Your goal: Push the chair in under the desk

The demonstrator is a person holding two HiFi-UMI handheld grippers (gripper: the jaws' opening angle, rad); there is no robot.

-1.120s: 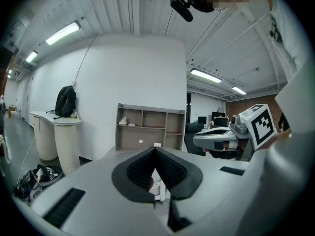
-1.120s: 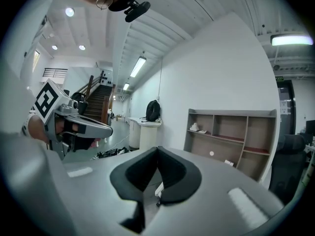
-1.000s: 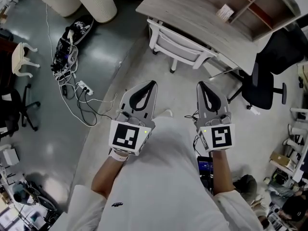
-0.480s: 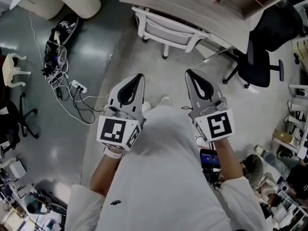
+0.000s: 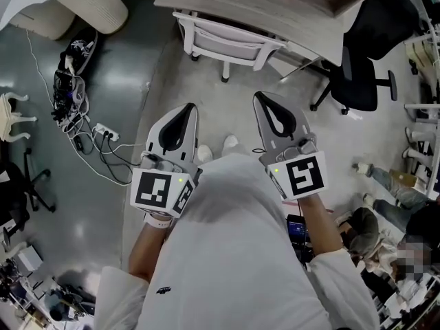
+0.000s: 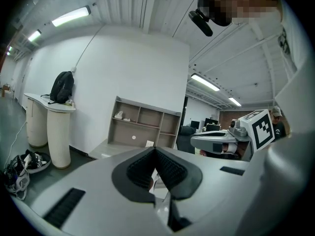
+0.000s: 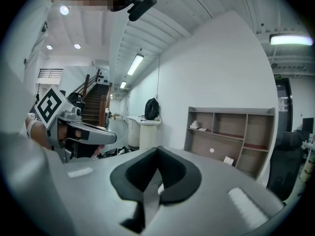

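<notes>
Over the last second the desk and the chair have slid up and to the left in the head view. Both grippers have drifted with them, so the gap to the chair looks much the same.

Nearest to us, the left gripper (image 5: 184, 112) and the right gripper (image 5: 265, 100) are held level in front of the body, side by side and pointing ahead. Each has its jaws pressed fully together with nothing between them. We read that as a pushing posture, since closed tips make a firm blunt end to lean on a chair back.

Just below them our shoes (image 5: 230, 143) stand on the bare floor. A tangle of cables (image 5: 75, 95) lies well off to the left.

Further on is the white chair (image 5: 227, 41), well apart from both grippers and untouched. Its back faces us and its front edge sits beneath the desk (image 5: 289, 19), so it looks already largely tucked in. How much travel is left we cannot tell.

A black office chair (image 5: 361, 67) stands to the right of the desk.
</notes>
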